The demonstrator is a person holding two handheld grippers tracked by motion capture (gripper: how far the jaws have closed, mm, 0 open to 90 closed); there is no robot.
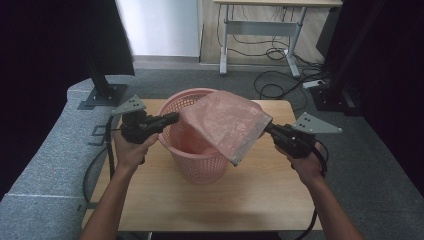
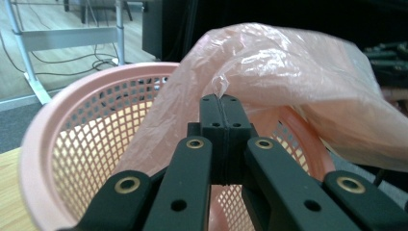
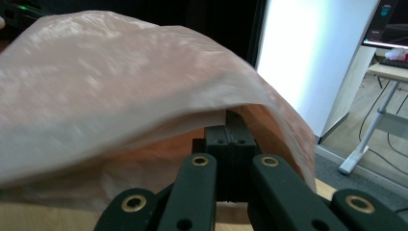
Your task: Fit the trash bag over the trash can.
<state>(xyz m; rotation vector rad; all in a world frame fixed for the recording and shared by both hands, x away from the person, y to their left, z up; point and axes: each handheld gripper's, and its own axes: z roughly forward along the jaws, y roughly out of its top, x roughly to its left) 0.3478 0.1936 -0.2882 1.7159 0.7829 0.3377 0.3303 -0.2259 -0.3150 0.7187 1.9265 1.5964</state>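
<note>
Step in hand, as I judge it: lining the pink basket (image 1: 197, 150) on the worktop (image 1: 260, 195) with the pink plastic bag (image 1: 225, 122). My left tongs (image 1: 175, 118) and right tongs (image 1: 266, 128) are each clamped shut on an opposite edge of the bag, holding it stretched over the basket's mouth and draped toward its right rim. The next move calls for spreading the bag's opening wider and lowering it so its edges fold over the rim.

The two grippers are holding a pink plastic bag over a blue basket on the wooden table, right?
Not quite: the basket is pink, not blue, as the high view shows. The rest holds: the left gripper and right gripper hold the pink plastic bag over it on the wooden table.
</note>
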